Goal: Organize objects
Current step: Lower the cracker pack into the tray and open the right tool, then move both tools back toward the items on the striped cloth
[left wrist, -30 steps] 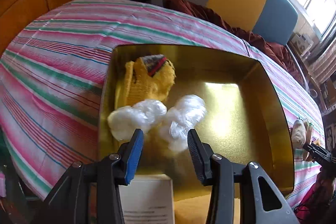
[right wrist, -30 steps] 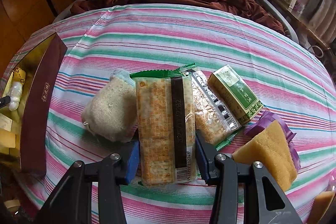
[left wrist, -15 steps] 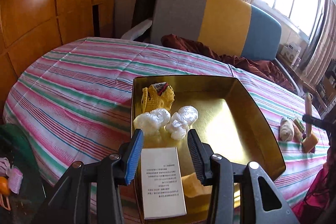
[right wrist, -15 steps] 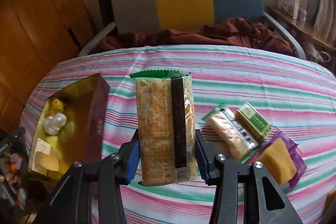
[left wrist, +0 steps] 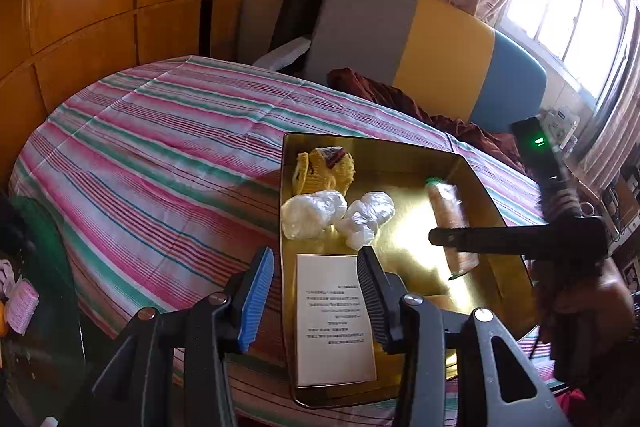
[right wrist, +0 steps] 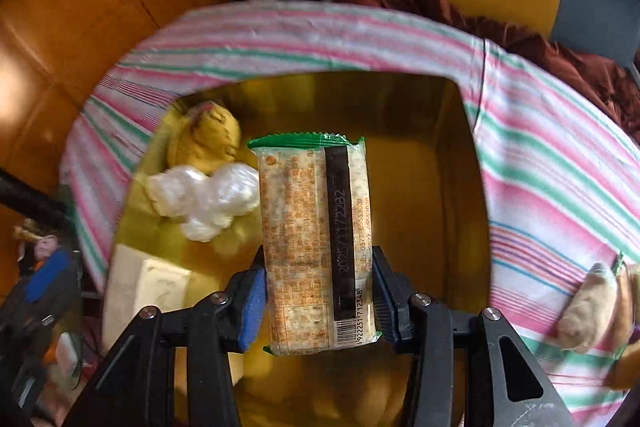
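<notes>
Above the gold box [right wrist: 460,187], the right gripper [right wrist: 318,301] held a cracker packet [right wrist: 316,243]. Released early, the packet could land on the plastic bags [right wrist: 208,197]. The left gripper [left wrist: 316,287] stood wide, empty.

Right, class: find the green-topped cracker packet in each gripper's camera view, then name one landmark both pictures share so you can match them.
Left wrist view: the cracker packet sits right of centre, over the gold box, partly behind the right gripper.
Right wrist view: the packet fills the centre, clamped upright in the right gripper.
Shared landmark: the two white plastic bundles in the box.
</notes>
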`<state>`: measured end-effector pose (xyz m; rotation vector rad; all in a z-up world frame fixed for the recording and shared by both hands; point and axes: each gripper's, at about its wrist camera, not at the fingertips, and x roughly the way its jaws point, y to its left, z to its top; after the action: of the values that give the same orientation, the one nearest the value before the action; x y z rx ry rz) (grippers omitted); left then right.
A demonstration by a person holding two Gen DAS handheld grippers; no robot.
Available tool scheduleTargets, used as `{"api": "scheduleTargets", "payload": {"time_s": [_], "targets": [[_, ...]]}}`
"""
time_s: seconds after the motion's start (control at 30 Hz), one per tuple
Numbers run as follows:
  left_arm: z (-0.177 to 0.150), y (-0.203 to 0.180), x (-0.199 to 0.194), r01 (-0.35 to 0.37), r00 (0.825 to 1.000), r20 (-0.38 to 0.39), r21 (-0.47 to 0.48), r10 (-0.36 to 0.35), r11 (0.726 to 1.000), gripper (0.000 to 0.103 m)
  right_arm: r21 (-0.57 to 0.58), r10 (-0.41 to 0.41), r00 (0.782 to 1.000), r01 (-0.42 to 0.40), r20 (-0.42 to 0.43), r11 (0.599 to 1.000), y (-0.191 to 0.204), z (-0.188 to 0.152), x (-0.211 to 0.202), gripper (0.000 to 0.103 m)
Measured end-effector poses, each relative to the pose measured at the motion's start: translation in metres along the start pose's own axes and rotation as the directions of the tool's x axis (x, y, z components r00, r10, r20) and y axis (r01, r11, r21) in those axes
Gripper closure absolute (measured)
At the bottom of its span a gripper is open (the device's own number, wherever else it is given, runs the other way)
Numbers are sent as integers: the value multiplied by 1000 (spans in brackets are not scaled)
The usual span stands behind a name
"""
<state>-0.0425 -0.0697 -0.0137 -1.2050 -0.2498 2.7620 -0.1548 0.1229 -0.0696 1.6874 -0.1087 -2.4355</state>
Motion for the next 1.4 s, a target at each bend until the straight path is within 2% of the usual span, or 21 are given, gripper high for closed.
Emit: {"api": "scheduleTargets", "payload": {"time_s": [0.1, 0.17, 0.23, 0.27, 0.5, 0.57, 0.63, 0.67, 1.1, 1.4], "targets": [[-1, 2, 2, -1, 1000, -6, -6, 1, 1000, 59, -3, 24, 999, -24, -45, 1000, 14, 3, 21, 53], [-2, 2, 3, -1, 1000, -8, -6, 1, 1000, 59, 1, 115, 993, -115, -36, 993, 25, 4, 27, 45], [-2, 1, 2, -1, 1000, -6, -2, 1, 1000, 59, 1, 213, 977, -213, -23, 977, 34, 3, 27, 43], [-2, 0, 1, -2, 1000, -4, 1, 2, 1000, 59, -7, 232, 973, -232, -13, 973, 39, 2, 25, 41], [-3, -8, -6, -14, 1000, 20, 25, 14, 1000, 59, -79, 203, 975, -196, 89, 977, 44, -7, -2, 29], [-3, -11, -8, -20, 999, 26, 35, 19, 999, 59, -89, 184, 975, -173, 123, 981, 41, -12, -14, 20], [-4, -14, -11, -24, 999, 34, 45, 22, 999, 59, -90, 176, 973, -163, 149, 982, 35, -17, -25, 4], [-4, -16, -12, -26, 999, 37, 51, 24, 998, 59, -89, 170, 972, -157, 162, 984, 33, -21, -31, 1], [-17, -45, -20, -17, 999, 45, 140, 11, 990, 59, -125, 49, 951, -12, 304, 992, 0, -62, -78, 0], [-24, -66, -22, 1, 999, 37, 200, -9, 980, 59, -76, -47, 938, 77, 343, 994, -46, -81, -102, 0]]}}
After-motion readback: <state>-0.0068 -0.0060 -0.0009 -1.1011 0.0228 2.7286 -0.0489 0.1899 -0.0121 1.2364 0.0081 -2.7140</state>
